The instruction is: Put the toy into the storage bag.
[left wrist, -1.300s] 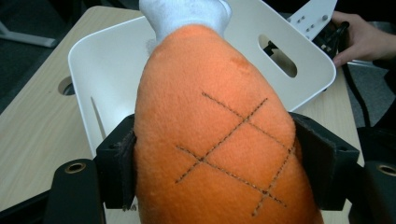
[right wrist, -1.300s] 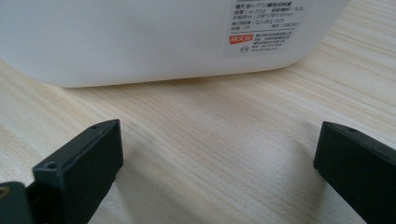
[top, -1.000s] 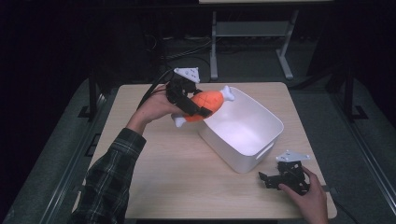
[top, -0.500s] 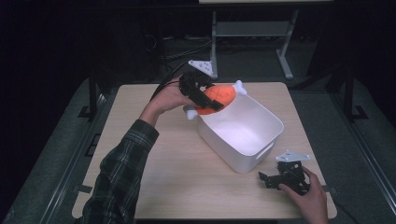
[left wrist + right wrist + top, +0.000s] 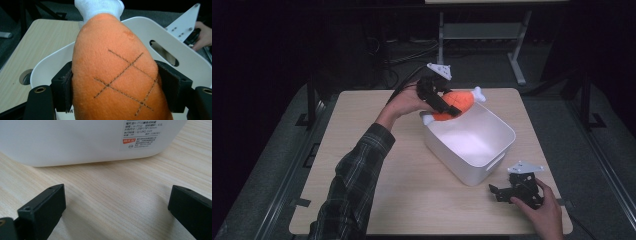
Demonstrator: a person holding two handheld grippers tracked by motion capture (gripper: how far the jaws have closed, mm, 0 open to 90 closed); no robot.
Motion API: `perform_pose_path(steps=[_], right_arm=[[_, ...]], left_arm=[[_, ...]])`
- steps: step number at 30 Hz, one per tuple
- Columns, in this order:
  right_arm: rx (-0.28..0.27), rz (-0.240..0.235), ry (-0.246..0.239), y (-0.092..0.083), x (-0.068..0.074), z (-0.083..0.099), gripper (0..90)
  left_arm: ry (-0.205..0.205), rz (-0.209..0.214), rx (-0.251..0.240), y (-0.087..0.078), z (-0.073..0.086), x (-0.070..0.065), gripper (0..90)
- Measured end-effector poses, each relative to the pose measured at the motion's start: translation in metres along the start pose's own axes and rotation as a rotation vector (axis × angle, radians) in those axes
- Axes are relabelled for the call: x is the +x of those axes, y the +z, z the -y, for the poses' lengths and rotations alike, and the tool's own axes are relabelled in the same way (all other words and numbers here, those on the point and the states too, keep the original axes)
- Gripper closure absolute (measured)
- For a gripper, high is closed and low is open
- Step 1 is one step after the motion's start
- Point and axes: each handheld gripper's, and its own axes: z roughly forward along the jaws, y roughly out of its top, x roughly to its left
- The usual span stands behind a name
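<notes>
- Your left gripper (image 5: 451, 106) has its jaws clamped on the fat middle of the orange plush drumstick (image 5: 455, 103); in the left gripper view the black pads (image 5: 65, 87) dent the fabric (image 5: 113, 75) on both flanks, so the wide spread is a real grip, not slack.
- That mid-body hold keeps the toy level, white bone ends sticking out either side.
- The drumstick hangs in the air over the far corner of the white plastic bin (image 5: 472, 165), just above the rim and touching nothing below. I'd say it is lined up to be lowered in.
- Your right gripper (image 5: 512, 192) sits on the wooden table (image 5: 362, 175) beside the bin's near corner, jaws apart and holding nothing. Its own view has bare wood between the pads (image 5: 47, 205) and the bin's labelled wall (image 5: 75, 142) ahead. It looks parked, close enough to steady the bin.
- Against a second ago: the toy was at the bin's left edge, and now you've carried it across and further back, over the opening. The right hand hasn't budged, and neither has the bin.
</notes>
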Motion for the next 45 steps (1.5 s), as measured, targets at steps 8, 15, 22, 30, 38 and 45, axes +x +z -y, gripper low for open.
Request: perform_pose_path(steps=[8,15,22,30,38,45], right_arm=[[0.000,0.000,0.000,0.000,0.000,0.000,0.7],[0.000,0.000,-0.001,0.000,0.000,0.000,0.7],[0.000,0.000,-0.001,0.000,0.000,0.000,0.7],[0.000,0.000,-0.001,0.000,0.000,0.000,0.7],[0.000,0.000,-0.001,0.000,0.000,0.000,0.7],[0.000,0.000,-0.001,0.000,0.000,0.000,0.7]], left_arm=[[0.002,0.014,0.032,0.022,0.003,0.008,24.8],[0.005,0.021,0.068,0.034,0.007,0.011,24.3],[-0.012,0.027,0.070,0.037,0.012,0.013,23.8],[-0.019,0.024,0.083,0.041,0.016,0.015,22.5],[-0.029,0.017,0.100,0.044,0.020,0.018,21.6],[-0.027,-0.007,0.116,0.044,0.020,0.019,19.0]])
